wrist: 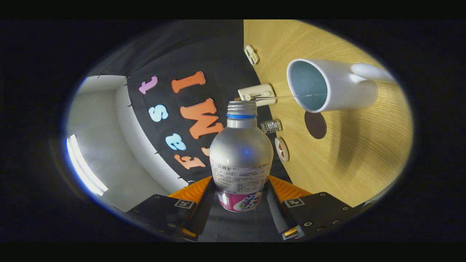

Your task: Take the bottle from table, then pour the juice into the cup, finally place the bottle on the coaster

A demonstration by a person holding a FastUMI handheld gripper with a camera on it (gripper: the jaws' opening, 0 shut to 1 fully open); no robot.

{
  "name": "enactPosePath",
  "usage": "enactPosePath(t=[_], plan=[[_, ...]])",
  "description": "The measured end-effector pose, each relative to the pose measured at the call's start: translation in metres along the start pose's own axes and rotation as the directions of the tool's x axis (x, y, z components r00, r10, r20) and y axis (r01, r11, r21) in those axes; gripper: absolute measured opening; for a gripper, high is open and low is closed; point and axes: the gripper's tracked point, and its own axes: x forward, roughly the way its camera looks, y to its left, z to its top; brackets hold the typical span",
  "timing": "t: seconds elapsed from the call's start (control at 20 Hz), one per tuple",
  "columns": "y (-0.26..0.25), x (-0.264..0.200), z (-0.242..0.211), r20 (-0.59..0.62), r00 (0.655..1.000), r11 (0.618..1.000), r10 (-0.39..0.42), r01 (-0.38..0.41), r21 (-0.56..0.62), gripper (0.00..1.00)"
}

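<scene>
So the fingers (241, 198) are clamped on the lower body of a silver aluminium bottle (241, 154), one finger pressing each side, and the whole view is rolled over so the wooden counter (364, 153) looks like a wall standing off to one side. The bottle has a paper label around its middle, a pink band near its base, a blue ring under the threaded neck, and its cap is off. A thin stream of liquid (291, 96) runs from up by the bottle's mouth across into the open white mug (329, 85), which sits on the counter beyond the fingers with its bluish inside facing the camera and its handle on the far side. Just beside the mug is a dark round coaster (315, 124), bare, nothing on it. Nearer the counter's edge there's a small white rectangular thing (257, 92), a little clear plastic piece (271, 126) and a round sticker-like disc (281, 149); can't tell what those are.
</scene>
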Motion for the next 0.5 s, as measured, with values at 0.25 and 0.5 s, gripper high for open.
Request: enactPosePath(t=[0.25, 0.5], plan=[[0.0035, -0.0031, 0.0042, 0.016, 1.000, 0.999, 0.014, -0.014, 0.031, 0.74], [0.0069, -0.0023, 0.0066, 0.023, 0.999, 0.998, 0.031, -0.032, 0.059, 0.74]])
